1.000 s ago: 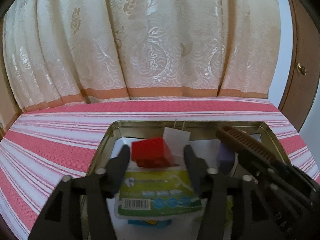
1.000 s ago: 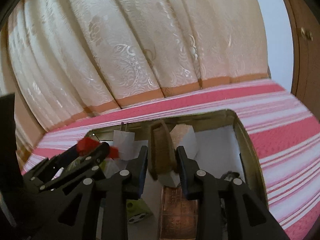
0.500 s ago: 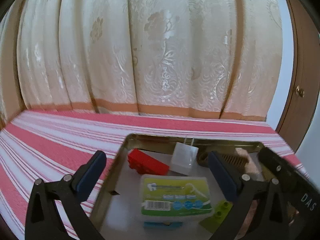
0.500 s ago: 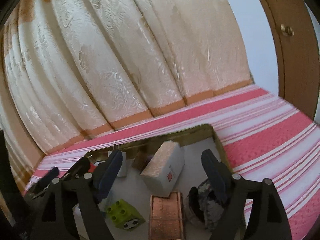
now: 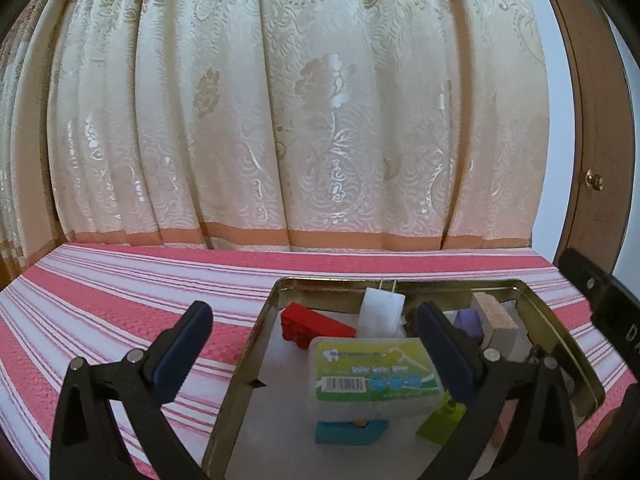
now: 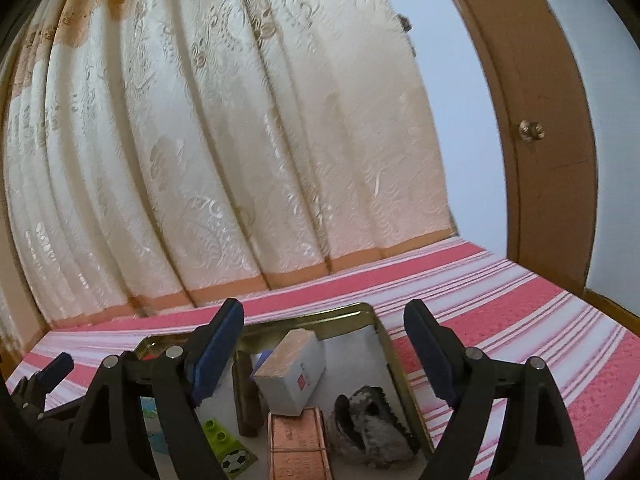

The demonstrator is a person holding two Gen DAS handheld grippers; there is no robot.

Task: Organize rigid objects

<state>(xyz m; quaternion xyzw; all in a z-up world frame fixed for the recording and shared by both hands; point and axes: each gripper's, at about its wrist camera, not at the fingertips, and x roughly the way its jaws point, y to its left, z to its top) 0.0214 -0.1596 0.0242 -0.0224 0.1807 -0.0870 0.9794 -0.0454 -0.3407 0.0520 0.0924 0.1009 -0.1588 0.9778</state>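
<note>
A gold metal tray (image 5: 264, 312) sits on the striped cloth and holds several objects: a red block (image 5: 308, 326), a white charger plug (image 5: 382, 308), a floss-pick box (image 5: 374, 372), a blue piece (image 5: 350, 432), a green brick (image 5: 440, 424) and a white box (image 5: 496, 320). My left gripper (image 5: 316, 344) is open and empty, raised above the tray's near left. In the right wrist view the tray (image 6: 376, 320) shows the white box (image 6: 292, 372), a brown comb (image 6: 246, 392), a copper block (image 6: 298, 444), a grey lump (image 6: 368, 428) and the green brick (image 6: 228, 446). My right gripper (image 6: 324, 348) is open and empty above them.
A pink and white striped cloth (image 5: 120, 304) covers the surface around the tray. A cream curtain (image 5: 300, 120) hangs at the back. A wooden door with a knob (image 6: 532, 130) stands at the right. The other gripper (image 6: 44, 376) shows at the left edge.
My left gripper let go of the red block and my right gripper let go of the comb. Both opened wide and rose back from the tray.
</note>
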